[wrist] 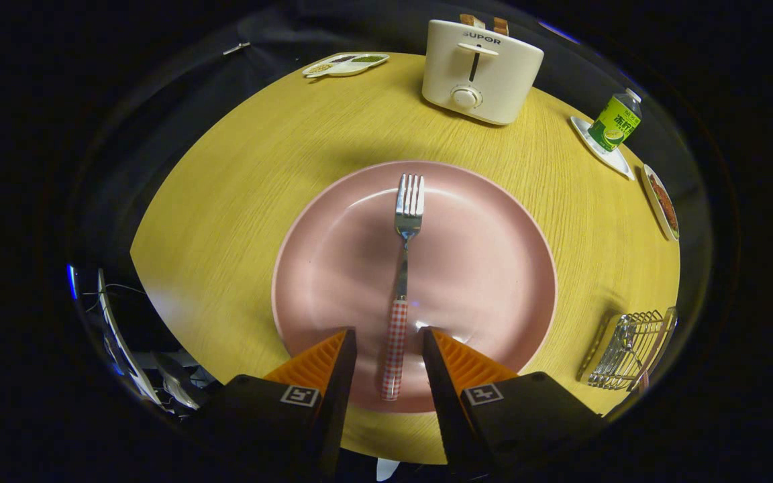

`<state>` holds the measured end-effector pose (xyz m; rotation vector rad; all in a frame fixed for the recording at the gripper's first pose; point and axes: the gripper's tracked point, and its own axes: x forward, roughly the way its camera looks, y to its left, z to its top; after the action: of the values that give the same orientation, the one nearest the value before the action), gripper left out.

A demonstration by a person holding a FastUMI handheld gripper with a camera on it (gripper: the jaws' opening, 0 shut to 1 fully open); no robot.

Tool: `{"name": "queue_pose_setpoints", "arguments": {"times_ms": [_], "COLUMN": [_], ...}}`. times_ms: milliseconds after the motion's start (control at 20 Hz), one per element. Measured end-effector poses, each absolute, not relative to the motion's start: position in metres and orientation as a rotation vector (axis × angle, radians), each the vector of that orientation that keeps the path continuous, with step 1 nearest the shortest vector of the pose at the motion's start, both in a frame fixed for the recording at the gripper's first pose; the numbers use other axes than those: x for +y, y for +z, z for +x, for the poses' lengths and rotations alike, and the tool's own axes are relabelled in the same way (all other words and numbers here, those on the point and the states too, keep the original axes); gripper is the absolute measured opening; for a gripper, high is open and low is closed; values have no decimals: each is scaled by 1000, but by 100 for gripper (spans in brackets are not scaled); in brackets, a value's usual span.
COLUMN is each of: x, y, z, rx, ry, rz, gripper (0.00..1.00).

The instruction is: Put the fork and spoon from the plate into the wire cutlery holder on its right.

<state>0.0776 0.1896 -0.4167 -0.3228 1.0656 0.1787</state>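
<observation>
A silver fork point(403, 268) with a red-and-white checked handle lies lengthwise on the pink plate point(487, 268), tines pointing away from me. My gripper point(390, 332) is open, its fingers standing on either side of the checked handle with a gap on each side, not pressing it. The wire cutlery holder point(628, 349) stands on the table to the right of the plate, and something metallic with a reddish end rests inside it.
The plate sits on a round yellow wooden table point(239, 201). Beyond it stands a white toaster point(480, 70) with bread in its slots. A divided white dish point(346, 64) lies far left, a green bottle point(616, 121) on a white saucer far right, beside another small dish point(661, 201).
</observation>
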Motion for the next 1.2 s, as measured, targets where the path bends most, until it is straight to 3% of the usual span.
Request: {"name": "queue_pose_setpoints", "arguments": {"times_ms": [200,250,650,1200], "x": [183,183,184,131], "y": [-412,-418,-401,-291], "z": [77,81,70,32], "rx": [1082,1095,1155,1123], "ry": [150,145,250,355], "rz": [-301,-286,-247,-227], "gripper": [34,16,10,10]}}
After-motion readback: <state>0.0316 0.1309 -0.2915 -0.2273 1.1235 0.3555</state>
